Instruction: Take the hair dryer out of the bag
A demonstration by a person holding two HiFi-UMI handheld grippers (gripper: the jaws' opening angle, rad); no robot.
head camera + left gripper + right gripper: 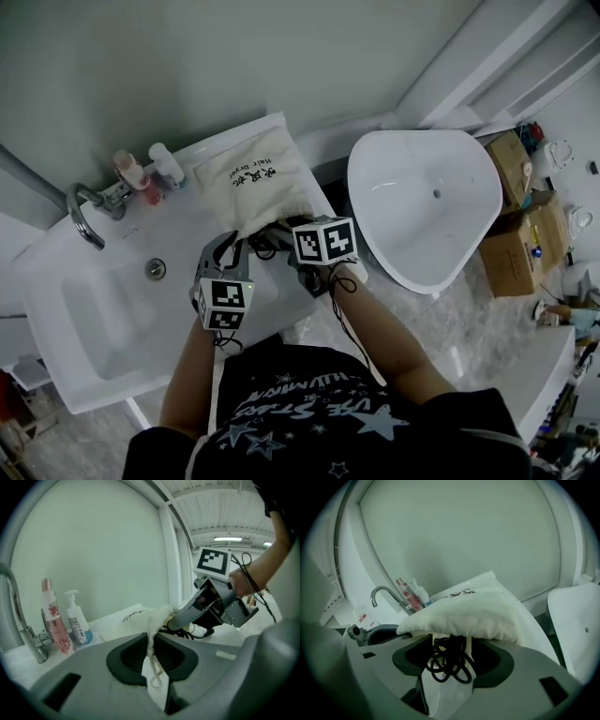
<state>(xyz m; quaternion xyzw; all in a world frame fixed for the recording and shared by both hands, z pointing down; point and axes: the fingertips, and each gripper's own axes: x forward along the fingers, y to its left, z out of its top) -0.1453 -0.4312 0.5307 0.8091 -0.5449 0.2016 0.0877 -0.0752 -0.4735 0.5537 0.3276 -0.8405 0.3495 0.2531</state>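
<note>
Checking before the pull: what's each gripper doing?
Left gripper: shut on the bag edge.
Right gripper: open, black cord between its jaws.

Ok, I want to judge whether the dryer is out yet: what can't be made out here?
- Dryer body: inside the bag in every view; only a black cord shows.
- Bag mouth, head view: behind the right gripper.
- Print on the pink bottle: too small to read.
</note>
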